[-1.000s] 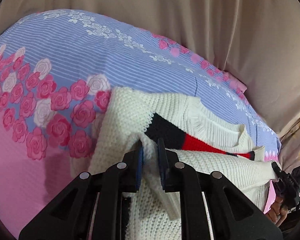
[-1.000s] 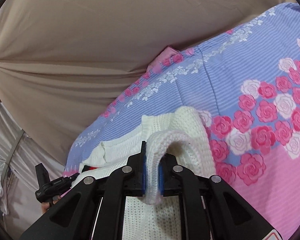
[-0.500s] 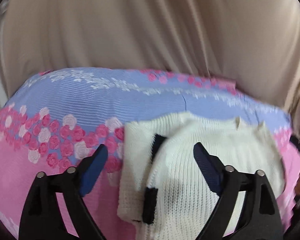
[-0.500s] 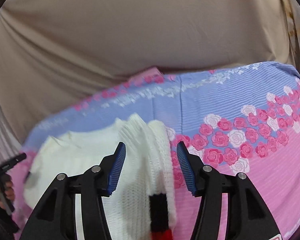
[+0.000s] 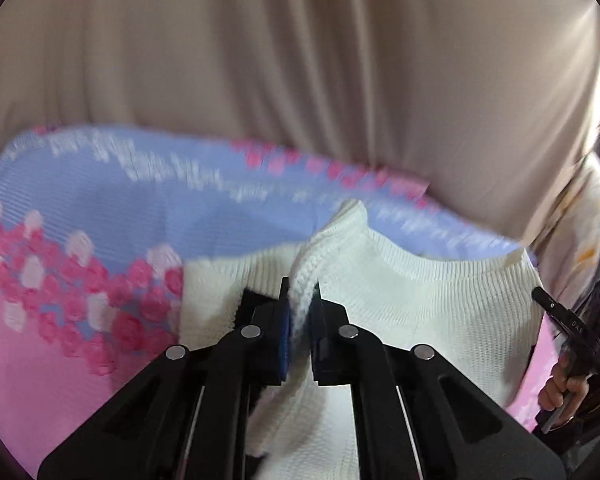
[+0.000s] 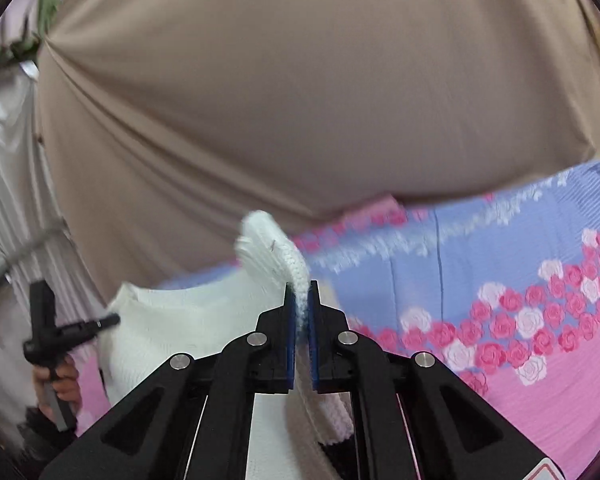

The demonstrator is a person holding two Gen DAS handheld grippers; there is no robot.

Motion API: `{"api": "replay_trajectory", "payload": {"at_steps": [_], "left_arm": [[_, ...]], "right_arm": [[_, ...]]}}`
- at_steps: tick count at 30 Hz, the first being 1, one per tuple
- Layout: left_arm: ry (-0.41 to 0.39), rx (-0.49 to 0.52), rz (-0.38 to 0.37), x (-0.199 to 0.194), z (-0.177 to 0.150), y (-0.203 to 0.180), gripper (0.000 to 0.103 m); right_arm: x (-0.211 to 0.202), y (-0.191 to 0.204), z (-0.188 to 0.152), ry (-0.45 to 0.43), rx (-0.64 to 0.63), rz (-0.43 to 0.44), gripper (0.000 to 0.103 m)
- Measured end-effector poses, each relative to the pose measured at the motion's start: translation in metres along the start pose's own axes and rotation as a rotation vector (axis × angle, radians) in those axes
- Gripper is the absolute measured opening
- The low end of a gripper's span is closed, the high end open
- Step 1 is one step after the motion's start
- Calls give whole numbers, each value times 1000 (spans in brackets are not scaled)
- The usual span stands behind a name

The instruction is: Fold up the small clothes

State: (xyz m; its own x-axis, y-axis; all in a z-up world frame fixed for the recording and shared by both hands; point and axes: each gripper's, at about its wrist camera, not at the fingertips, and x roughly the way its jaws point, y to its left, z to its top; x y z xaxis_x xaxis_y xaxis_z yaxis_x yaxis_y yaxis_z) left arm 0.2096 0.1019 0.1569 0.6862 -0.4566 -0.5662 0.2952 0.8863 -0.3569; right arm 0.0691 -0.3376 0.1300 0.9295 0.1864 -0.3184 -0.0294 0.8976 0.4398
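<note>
Here both tools, left tool (image 5: 299,314) and right tool (image 6: 300,312), are clamped on raised edges of the white chunky-knit sweater (image 5: 420,300) lying on the floral pink-and-blue bedsheet (image 5: 100,208); loose knit could slip out or stretch unevenly, skewing the fold.

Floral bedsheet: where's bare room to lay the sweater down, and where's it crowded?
Free: the pink rose-print stretch of the floral bedsheet right of the white knit sweater, and the pink-and-blue stretch left of it. Crowded: the middle, where the left tool and right tool pinch raised sweater folds. The beige curtain borders the far edge.
</note>
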Motion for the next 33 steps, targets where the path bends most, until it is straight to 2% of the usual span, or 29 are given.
{"api": "replay_trajectory", "payload": {"at_steps": [2,3,5,6,8,9,11,12,14,15,16,19,21,23,25,28,29,31,32,33], "left_arm": [[-59,-20,7,-23,-3,6,7],[-58,-18,48,-21,-8,11,7],[42,-31,92,13,-18,25,7],[129,-51,117,41,-26,35,7],[226,-56,176,78,-38,46,7],[235,-60,178,82,-39,45,7],[177,-67,129,67,-25,38,7],[141,-63,108,58,-16,34,7],[99,-47,114,52,-5,27,7],[96,-38,130,56,-3,26,7],[128,-28,152,70,-4,27,7],[262,-63,208,111,-22,42,7],[225,-65,187,100,-23,41,7],[176,-60,160,84,-15,35,7],[170,-49,178,87,-7,33,7],[288,-43,219,129,-15,43,11],[271,-56,207,130,-17,49,12],[218,-93,154,103,-18,53,27],[190,-104,134,86,-20,53,47],[149,-114,119,63,-24,54,69]], "right_arm": [[39,-18,-18,139,-10,-116,4],[64,-30,-30,223,-1,-175,4],[86,-40,-41,284,6,-236,4],[86,-39,-38,276,25,-223,4],[68,-24,-19,200,15,-182,4],[58,-15,-9,153,-7,-177,4],[49,-12,-1,101,-17,-182,4],[58,-18,-4,121,-22,-211,4],[88,-40,-18,222,-9,-288,4],[108,-56,-31,303,24,-325,4],[114,-64,-36,323,50,-333,4],[91,-49,-24,241,49,-264,4],[79,-39,-13,190,22,-253,4],[99,-49,-18,242,20,-292,4],[130,-67,-35,355,33,-333,4],[100,-63,-30,302,77,-306,9],[81,-58,-27,277,71,-300,11],[42,-52,-29,267,58,-293,27],[22,-50,-36,266,60,-288,34],[2,-49,-47,277,61,-278,47]]}}
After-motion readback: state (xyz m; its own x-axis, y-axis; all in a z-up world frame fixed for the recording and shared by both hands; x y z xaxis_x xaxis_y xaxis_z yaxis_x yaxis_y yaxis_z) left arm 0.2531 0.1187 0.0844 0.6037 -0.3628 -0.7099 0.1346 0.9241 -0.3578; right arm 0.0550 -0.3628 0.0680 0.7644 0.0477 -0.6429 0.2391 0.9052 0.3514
